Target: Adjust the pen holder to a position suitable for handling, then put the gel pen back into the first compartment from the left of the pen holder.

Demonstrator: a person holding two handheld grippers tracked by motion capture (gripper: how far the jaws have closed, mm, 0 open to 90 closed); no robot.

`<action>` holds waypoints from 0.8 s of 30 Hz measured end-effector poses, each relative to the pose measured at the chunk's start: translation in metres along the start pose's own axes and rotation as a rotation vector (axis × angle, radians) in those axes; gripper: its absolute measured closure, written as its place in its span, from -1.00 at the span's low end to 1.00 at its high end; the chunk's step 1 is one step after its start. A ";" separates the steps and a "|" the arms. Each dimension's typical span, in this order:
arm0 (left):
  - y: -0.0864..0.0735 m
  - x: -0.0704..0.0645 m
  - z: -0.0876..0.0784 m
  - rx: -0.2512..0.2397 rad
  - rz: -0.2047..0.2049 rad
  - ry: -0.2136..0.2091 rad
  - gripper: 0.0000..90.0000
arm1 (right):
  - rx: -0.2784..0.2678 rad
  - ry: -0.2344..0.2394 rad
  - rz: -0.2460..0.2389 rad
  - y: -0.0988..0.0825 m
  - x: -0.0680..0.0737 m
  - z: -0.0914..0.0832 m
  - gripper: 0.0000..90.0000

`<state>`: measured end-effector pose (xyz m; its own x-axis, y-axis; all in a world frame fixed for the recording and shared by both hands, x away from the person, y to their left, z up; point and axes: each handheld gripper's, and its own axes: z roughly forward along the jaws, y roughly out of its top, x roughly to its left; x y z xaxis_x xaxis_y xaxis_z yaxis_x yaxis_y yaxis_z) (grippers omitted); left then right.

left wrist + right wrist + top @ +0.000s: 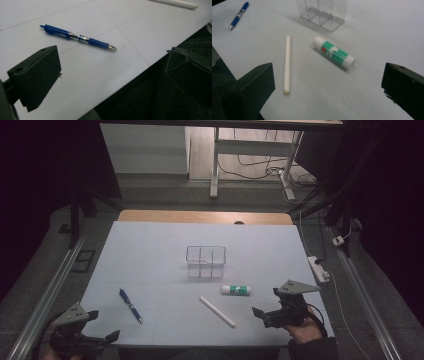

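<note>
A blue pen [130,305] [80,38] [238,15] lies at the front left of the white table sheet [150,245]. A white stick-like pen [217,311] [287,63] lies front centre, and a green-and-white glue stick [237,290] [334,52] just behind it. An empty clear divided box [206,261] [322,12] stands mid-table. My left gripper [102,326] [112,75] hovers open at the front left corner, short of the blue pen. My right gripper [266,301] [327,85] is open at the front right, facing the glue stick and white pen, nothing between its jaws.
The sheet's front edge [140,72] runs just under my left gripper. A wooden strip of table [205,216] shows at the back. A power strip [318,268] with cables lies right of the table, and desk legs [215,170] stand beyond.
</note>
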<state>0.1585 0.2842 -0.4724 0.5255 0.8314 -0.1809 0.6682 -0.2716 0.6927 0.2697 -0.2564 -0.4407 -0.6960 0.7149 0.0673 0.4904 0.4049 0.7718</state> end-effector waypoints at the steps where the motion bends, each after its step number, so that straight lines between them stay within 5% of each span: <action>1: 0.000 0.000 0.000 0.000 0.002 0.002 -0.99 | 0.003 -0.004 0.009 -0.005 0.000 -0.002 -1.00; 8: 0.000 0.002 0.001 0.004 -0.006 -0.016 -0.98 | 0.036 -0.021 0.029 -0.026 0.001 -0.012 -1.00; 17: 0.001 0.004 0.001 0.008 -0.009 -0.049 -0.96 | 0.042 -0.013 0.048 -0.026 -0.001 -0.011 -1.00; 24: 0.003 0.001 0.002 -0.007 0.043 -0.068 -0.95 | 0.058 -0.018 0.037 -0.026 0.001 -0.009 -1.00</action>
<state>0.1625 0.2832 -0.4719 0.5883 0.7840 -0.1979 0.6408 -0.3028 0.7055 0.2516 -0.2718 -0.4549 -0.6673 0.7401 0.0831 0.5454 0.4096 0.7313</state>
